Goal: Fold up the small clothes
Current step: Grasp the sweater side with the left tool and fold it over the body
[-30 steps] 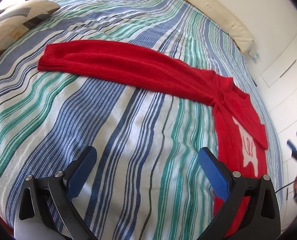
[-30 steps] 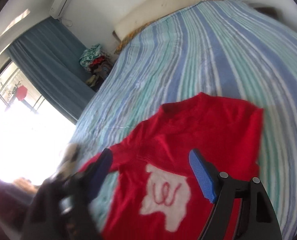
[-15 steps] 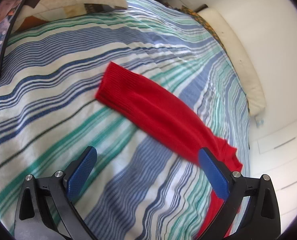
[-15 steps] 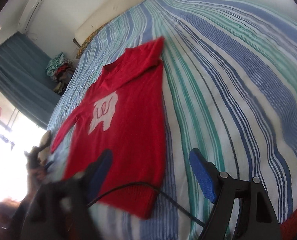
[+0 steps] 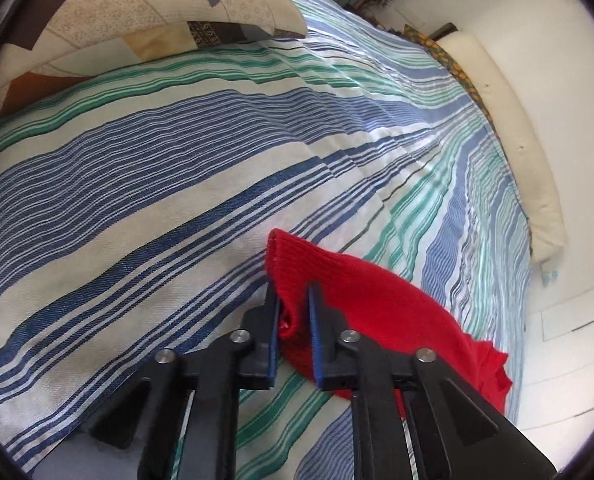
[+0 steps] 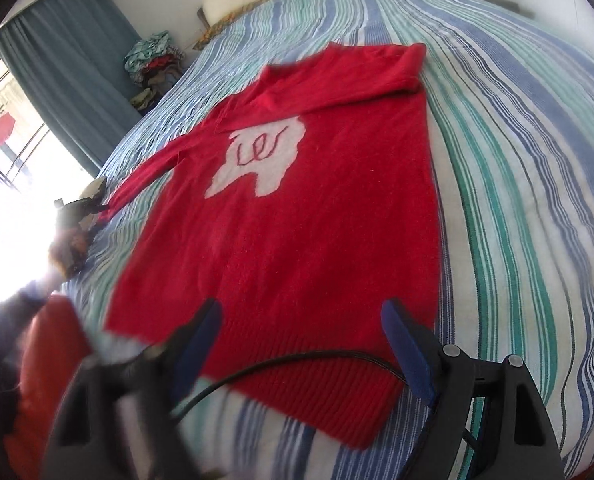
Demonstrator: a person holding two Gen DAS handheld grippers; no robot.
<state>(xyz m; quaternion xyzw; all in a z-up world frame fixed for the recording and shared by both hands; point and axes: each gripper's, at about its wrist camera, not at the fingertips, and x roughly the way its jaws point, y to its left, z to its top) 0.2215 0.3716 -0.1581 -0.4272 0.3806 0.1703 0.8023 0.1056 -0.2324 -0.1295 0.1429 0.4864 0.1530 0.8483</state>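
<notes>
A: Jaws first. On the left gripper (image 5: 293, 320) we log them drawn narrow, pinching the ribbed cuff of the red knitted sweater's sleeve (image 5: 361, 296). The right gripper (image 6: 305, 344) has its jaws spread wide, holding nothing, hovering over the hem.

B: Agreed. Position of the garment: the red knitted sweater with the white patch on its chest (image 6: 297, 216) lies flat, front up, on the blue, green and white striped bedspread (image 6: 517, 160). From the right wrist view the far sleeve looks folded across the shoulders; the near sleeve runs out towards the window side, where the left gripper has it.

A: Handling, as we judge it: soft, limp knit, light, no stiffness at all. It will drape and sag wherever unsupported, and the loose weave stretches if we drag it by one point.

B: The wool looks grippy against the bedspread, so we expect it to bunch rather than slide. Lifting clear before carrying seems wiser.

A: Hold points: the ribbed cuff is the firmest part of the sleeve, a good choice. For the body, we'd take the ribbed hem band (image 6: 329, 392) near a corner, both layers together.

B: Noted: a black cable (image 6: 297, 360) crosses just above the hem. We keep it out of the pinch.
</notes>
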